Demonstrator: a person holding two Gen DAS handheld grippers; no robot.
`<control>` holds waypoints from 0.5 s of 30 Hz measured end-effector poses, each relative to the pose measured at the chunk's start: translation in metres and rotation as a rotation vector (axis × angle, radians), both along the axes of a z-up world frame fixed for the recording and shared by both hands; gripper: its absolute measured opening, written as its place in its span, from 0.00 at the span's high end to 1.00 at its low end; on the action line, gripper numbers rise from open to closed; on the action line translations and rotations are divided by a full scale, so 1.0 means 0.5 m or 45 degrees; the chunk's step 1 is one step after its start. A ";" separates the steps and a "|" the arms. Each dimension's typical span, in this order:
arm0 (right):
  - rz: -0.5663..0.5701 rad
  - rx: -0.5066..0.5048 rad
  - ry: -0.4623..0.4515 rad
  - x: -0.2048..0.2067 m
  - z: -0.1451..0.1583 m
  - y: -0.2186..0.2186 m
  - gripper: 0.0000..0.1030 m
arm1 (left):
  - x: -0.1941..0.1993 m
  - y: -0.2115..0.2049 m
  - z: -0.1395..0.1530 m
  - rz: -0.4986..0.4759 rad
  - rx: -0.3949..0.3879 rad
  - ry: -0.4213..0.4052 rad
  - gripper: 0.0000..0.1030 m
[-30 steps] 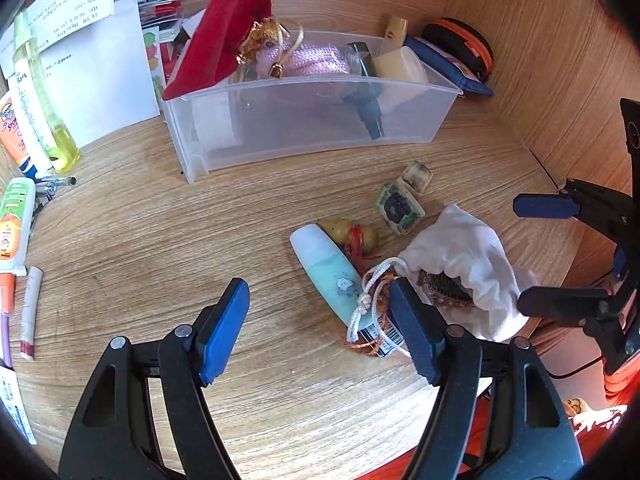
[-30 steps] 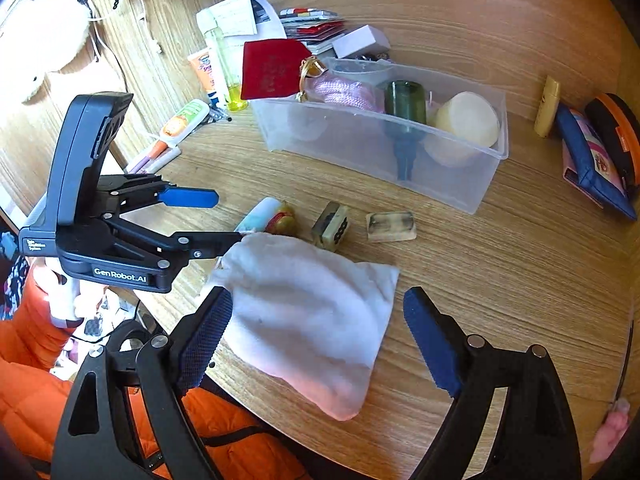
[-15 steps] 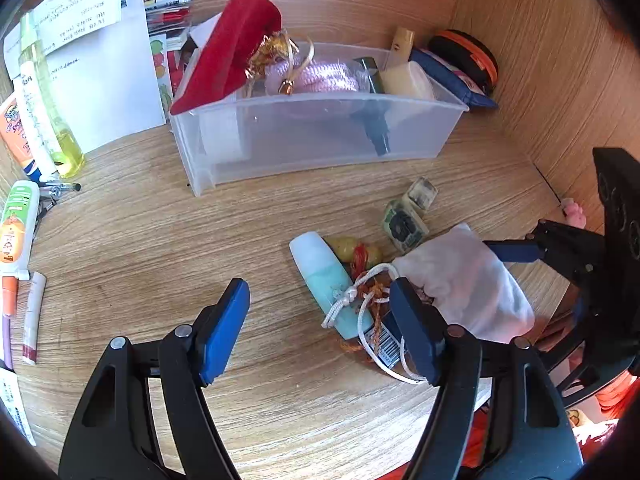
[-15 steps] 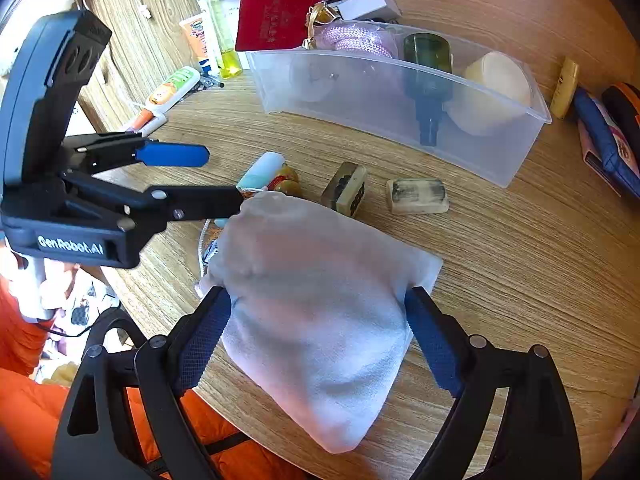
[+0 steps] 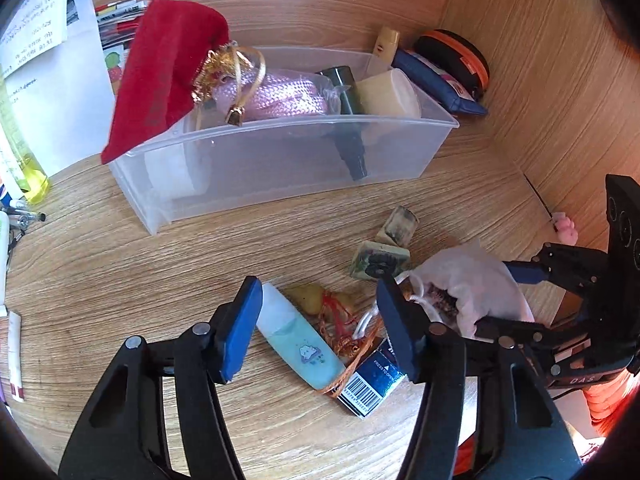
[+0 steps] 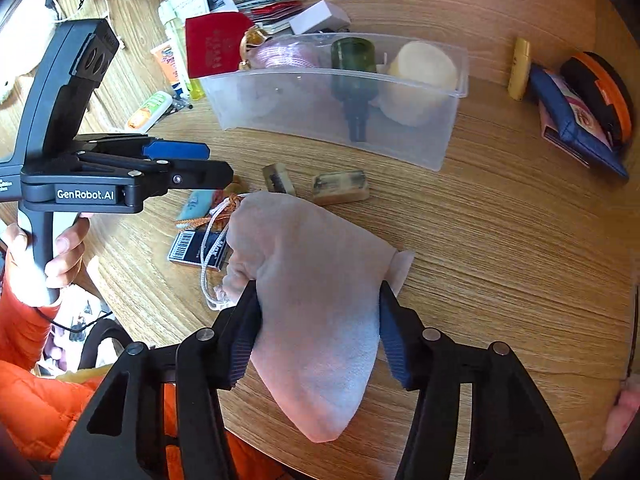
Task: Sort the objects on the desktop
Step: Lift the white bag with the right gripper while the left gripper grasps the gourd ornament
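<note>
The right gripper (image 6: pixel 318 328) is closing on a soft white cloth drawstring pouch (image 6: pixel 316 280), both pads already against its sides near the front edge of the wooden desk (image 6: pixel 500 240). The pouch bulges, its gathered mouth and white cord (image 6: pixel 208 264) pointing toward the left gripper (image 5: pixel 316 332). That gripper's jaws are closing too, still apart, over a pale blue plastic tube (image 5: pixel 298 344), a tangle of orange string (image 5: pixel 352 350) and a dark blue barcoded box (image 5: pixel 370 382); no pad presses any of them. Two small mottled stone blocks (image 5: pixel 380 264) lie just beyond, between the pouch and one clear plastic bin (image 5: pixel 280 160) toward the desk's back edge. The bin holds a red velvet pouch (image 5: pixel 160 80), a pink knitted roll (image 5: pixel 276 96), a dark green bottle (image 6: pixel 354 76) and a cream cylinder (image 6: pixel 424 68).
</note>
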State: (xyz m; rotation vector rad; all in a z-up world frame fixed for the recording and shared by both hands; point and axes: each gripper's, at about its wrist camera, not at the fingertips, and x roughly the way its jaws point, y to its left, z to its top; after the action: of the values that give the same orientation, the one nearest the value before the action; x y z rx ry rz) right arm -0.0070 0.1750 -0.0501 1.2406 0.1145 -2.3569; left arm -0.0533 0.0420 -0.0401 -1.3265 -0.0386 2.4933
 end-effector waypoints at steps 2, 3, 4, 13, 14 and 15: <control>-0.030 0.009 0.005 -0.001 0.000 0.019 0.50 | -0.002 0.013 -0.009 -0.019 -0.019 -0.008 0.50; -0.047 0.015 0.010 0.000 0.001 0.027 0.50 | -0.001 0.019 -0.013 -0.027 -0.029 -0.007 0.50; -0.056 0.015 0.011 0.000 0.001 0.034 0.50 | -0.001 0.025 -0.016 -0.037 -0.037 -0.010 0.50; -0.100 -0.006 0.021 0.003 0.000 0.076 0.50 | -0.019 0.053 -0.036 -0.047 -0.125 -0.008 0.50; -0.100 -0.006 0.022 0.002 0.002 0.076 0.50 | -0.024 0.053 -0.036 -0.041 -0.130 -0.001 0.52; -0.102 -0.005 0.027 -0.003 0.003 0.071 0.50 | -0.026 0.052 -0.037 -0.034 -0.140 0.011 0.58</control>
State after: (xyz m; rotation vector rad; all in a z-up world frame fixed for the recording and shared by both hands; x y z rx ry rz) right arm -0.0086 0.2103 -0.0486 1.2406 0.0686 -2.4376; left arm -0.0663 0.0679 -0.0587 -1.3497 0.1196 2.5107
